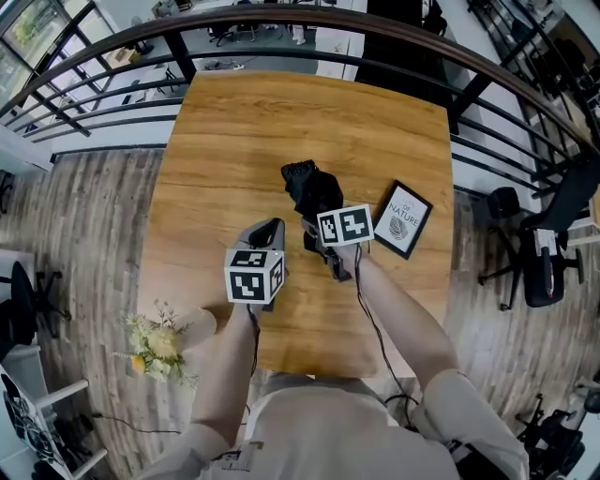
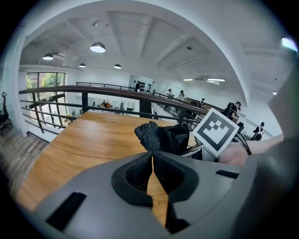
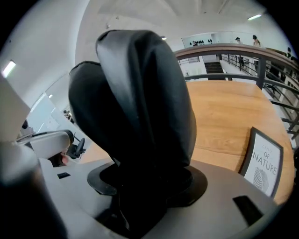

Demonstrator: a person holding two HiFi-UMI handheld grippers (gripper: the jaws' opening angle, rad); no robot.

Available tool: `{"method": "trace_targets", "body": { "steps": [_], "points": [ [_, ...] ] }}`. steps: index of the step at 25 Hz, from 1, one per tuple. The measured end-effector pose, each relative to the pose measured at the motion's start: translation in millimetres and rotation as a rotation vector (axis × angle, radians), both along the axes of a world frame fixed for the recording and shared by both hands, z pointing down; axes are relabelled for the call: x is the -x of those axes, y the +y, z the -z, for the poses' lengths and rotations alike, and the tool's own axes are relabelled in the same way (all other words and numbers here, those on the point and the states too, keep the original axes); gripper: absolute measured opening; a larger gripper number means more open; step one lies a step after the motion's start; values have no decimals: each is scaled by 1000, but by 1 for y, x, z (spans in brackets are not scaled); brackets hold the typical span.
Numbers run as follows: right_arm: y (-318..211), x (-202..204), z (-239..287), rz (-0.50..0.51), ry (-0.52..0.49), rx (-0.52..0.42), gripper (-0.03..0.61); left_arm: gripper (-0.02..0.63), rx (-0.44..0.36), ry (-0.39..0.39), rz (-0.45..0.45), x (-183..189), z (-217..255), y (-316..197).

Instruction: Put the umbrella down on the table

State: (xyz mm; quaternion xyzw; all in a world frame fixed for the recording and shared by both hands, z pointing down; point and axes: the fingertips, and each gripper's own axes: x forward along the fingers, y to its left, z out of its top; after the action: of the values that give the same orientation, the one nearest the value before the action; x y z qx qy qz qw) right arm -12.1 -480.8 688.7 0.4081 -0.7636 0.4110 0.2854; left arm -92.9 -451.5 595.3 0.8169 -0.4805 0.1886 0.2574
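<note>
R tool clenched on black folded fabric umbrella over wooden surface. L tool closed, empty, just left.

One wooden table shows, with one framed print and one black umbrella. There are two grippers, the left gripper and the right gripper. Each carries one marker cube, which makes two: the left cube and the right cube. One person holds them, with two forearms in sight. One bunch of flowers shows beside the table. One curved railing runs behind it. In the left gripper view, four round ceiling lamps can be counted.
</note>
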Motion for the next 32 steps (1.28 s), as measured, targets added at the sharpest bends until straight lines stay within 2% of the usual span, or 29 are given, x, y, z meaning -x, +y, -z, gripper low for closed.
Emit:
{"method": "trace_targets", "body": {
  "steps": [3, 6, 11, 18, 22, 24, 26, 29, 32],
  "points": [
    [9, 0, -27, 19, 37, 54, 275, 23, 57, 39, 38, 4, -19, 2],
    [14, 9, -49, 44, 56, 97, 275, 23, 70, 17, 43, 11, -26, 5],
    [27, 19, -78, 11, 6, 185, 276, 23, 96, 29, 36, 13, -34, 20],
    [28, 23, -92, 32, 21, 187, 285, 23, 80, -3, 44, 27, -21, 32],
    [31, 25, -65, 73, 5, 131, 281, 23, 61, 14, 55, 29, -10, 34],
    [30, 31, -37, 70, -74, 89, 218, 23, 43, 10, 55, 29, -1, 32],
    [26, 36, 1, 58, -172, 37, 186, 23, 13, -4, 51, 31, 11, 28],
    [16, 32, 65, 32, -264, -64, 153, 23, -53, -14, 50, 34, 44, 23],
    [8, 17, 133, 4, -275, -216, 99, 23, -121, 5, 60, 34, 84, 21]
  ]
}}
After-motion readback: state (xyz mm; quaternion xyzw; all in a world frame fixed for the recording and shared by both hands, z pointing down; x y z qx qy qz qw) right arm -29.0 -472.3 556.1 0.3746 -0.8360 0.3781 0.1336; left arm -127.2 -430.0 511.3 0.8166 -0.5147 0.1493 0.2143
